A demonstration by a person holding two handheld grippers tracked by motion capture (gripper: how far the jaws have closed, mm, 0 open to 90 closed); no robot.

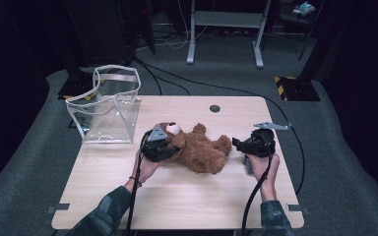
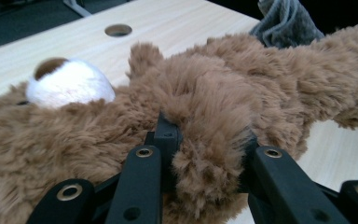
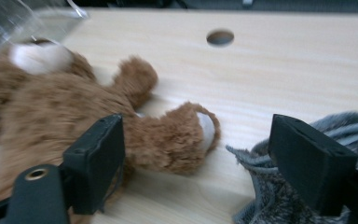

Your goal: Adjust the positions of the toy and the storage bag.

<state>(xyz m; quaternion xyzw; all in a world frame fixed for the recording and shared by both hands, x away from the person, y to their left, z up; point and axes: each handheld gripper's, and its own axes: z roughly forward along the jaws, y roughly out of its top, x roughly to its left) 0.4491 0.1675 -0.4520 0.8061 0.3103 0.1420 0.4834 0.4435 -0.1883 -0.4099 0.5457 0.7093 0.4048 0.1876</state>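
Jaws of my left gripper (image 2: 208, 156) pinch brown teddy bear (image 1: 199, 147) fur, bear lying mid-table (image 1: 177, 196). Right gripper (image 3: 196, 154) jaws spread, empty; its view adds grey fluffy cloth (image 3: 265, 196); high view adds clear bag (image 1: 106, 115).

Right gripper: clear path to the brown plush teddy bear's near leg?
Probably yes: the right gripper stands open, the brown plush teddy bear's leg lies bare between its jaws; only grey fuzzy cloth crowds one side.

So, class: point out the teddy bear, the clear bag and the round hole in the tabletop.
teddy bear (image 1: 204, 150): high view, on its brown belly.
clear bag (image 1: 109, 118): high view, on its front wall.
round hole (image 1: 215, 108): high view, on its dark middle.
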